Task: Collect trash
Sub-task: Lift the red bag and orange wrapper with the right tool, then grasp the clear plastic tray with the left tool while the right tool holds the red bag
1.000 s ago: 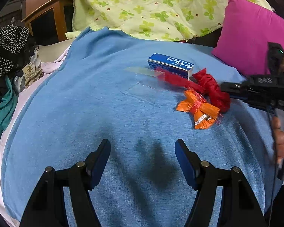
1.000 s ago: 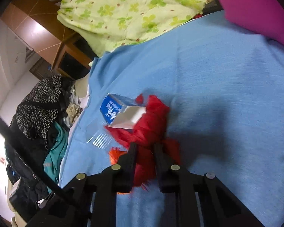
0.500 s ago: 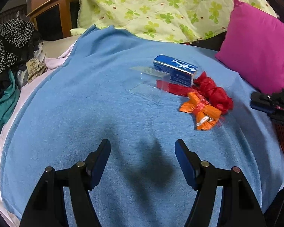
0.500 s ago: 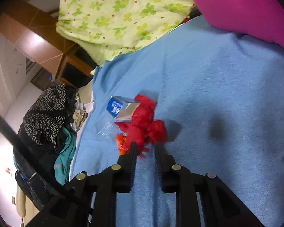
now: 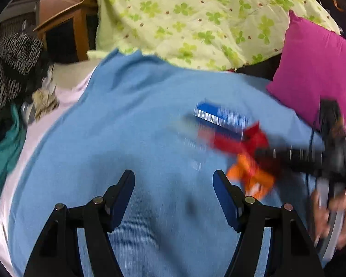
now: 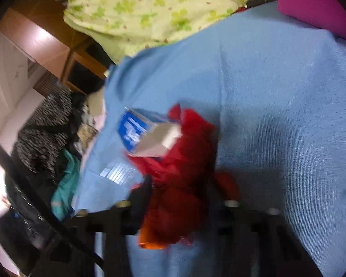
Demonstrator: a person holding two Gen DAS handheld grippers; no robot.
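A crumpled red wrapper [image 6: 186, 161] lies on the blue blanket [image 5: 126, 115], with an orange wrapper [image 6: 150, 240] under its near end and a blue carton [image 6: 136, 131] at its far end. My right gripper [image 6: 188, 191] has its jaws closing, and the red wrapper fills the gap between them. In the left wrist view, the right gripper [image 5: 263, 154] reaches in from the right over the red wrapper [image 5: 242, 140] and orange wrapper [image 5: 249, 175], with the blue carton [image 5: 219, 115] behind. My left gripper [image 5: 174, 184] hangs open over bare blanket, holding nothing. Both views are blurred.
A clear plastic sheet [image 6: 117, 173] lies left of the carton. A pink pillow [image 5: 316, 69] sits at the right, a green clover quilt [image 5: 196, 18] behind. Clothes [image 5: 9, 69] pile up off the blanket's left edge. A hand [image 5: 334, 212] grips the right tool.
The right gripper, drawn back from the pile half a second ago, has come forward again, and its jaws now stand wider around the red wrapper. The left gripper has lifted slightly.
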